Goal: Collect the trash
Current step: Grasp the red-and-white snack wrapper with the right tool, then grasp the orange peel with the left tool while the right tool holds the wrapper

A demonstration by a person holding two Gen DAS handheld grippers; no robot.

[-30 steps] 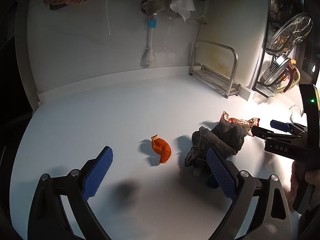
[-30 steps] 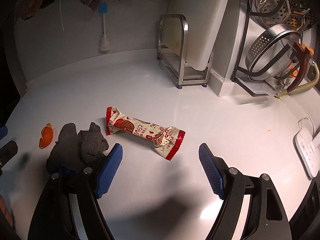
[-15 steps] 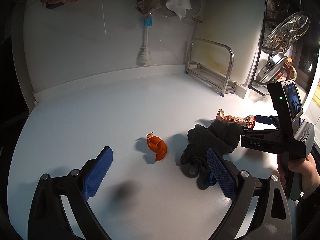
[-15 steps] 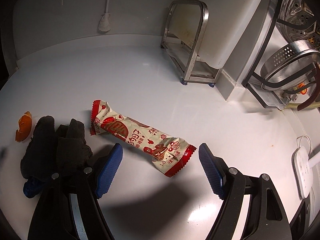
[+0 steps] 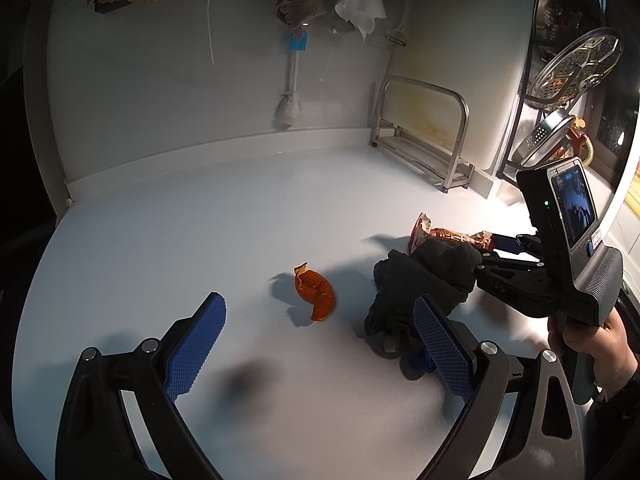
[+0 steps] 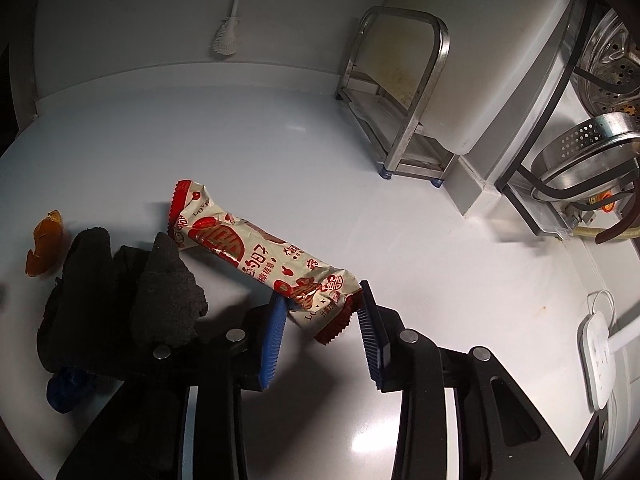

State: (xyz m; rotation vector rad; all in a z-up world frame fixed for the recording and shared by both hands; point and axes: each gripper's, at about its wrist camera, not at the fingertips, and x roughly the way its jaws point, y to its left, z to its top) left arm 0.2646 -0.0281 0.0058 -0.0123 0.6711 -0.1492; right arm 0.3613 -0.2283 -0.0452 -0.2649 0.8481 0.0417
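A red and cream snack wrapper point(image 6: 256, 252) lies on the white counter point(image 6: 280, 152); it also shows in the left wrist view point(image 5: 444, 235). My right gripper point(image 6: 323, 312) has its blue pads on either side of the wrapper's near end, jaws partly closed around it. An orange peel point(image 5: 315, 292) lies mid-counter, ahead of my left gripper point(image 5: 316, 344), which is open and empty. The peel also shows in the right wrist view point(image 6: 43, 242). The right gripper also appears in the left wrist view point(image 5: 508, 246).
A dark grey cloth point(image 5: 420, 284) is heaped between peel and wrapper, over something blue point(image 6: 66, 390). A metal rack point(image 5: 424, 132) and white cutting board point(image 5: 460, 60) stand at the back right. Strainers point(image 6: 588, 152) hang right. A white power strip point(image 6: 598, 356) lies far right.
My right gripper moved forward and down onto the wrapper's near end, and its jaws narrowed around it. My left gripper stayed open, almost still.
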